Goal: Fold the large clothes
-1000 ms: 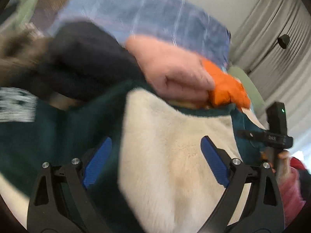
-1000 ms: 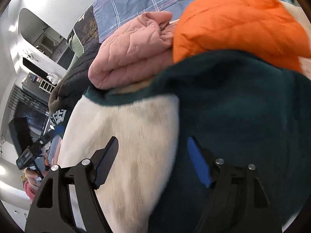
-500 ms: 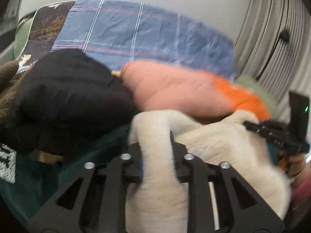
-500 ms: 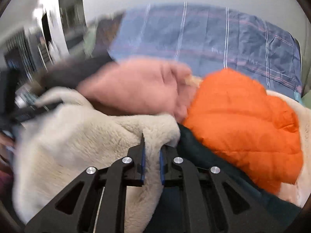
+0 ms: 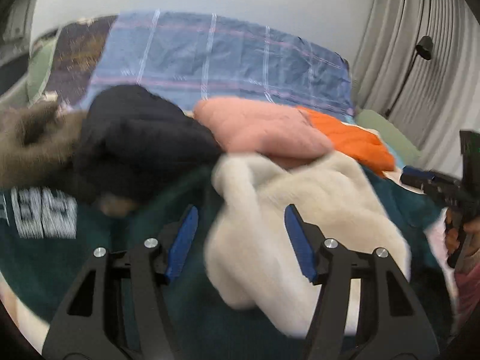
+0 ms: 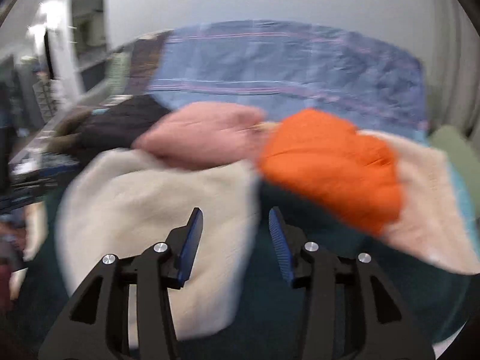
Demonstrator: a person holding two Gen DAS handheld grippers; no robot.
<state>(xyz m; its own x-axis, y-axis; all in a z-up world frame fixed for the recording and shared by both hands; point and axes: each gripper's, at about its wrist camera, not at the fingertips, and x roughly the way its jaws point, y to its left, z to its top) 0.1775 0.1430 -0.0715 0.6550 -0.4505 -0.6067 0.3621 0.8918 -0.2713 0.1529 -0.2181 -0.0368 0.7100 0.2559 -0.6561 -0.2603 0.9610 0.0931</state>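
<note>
Low in both frames, the dark green garment [image 5: 168, 210] with its cream fleece lining [image 5: 300, 216] now lies released, where half a second ago both grippers pinched it: left gripper [image 5: 240, 240] and right gripper [image 6: 235, 240] are opening, pads clear of the fleece.

Plaid-sheeted bed [image 5: 228, 60], piled garments [image 5: 264, 126]

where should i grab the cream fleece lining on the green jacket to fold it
Grip the bunched top edge of the cream fleece lining, coming down from above. It stands up as a raised fold off the green jacket, so a tool's pads can close across it.
</note>
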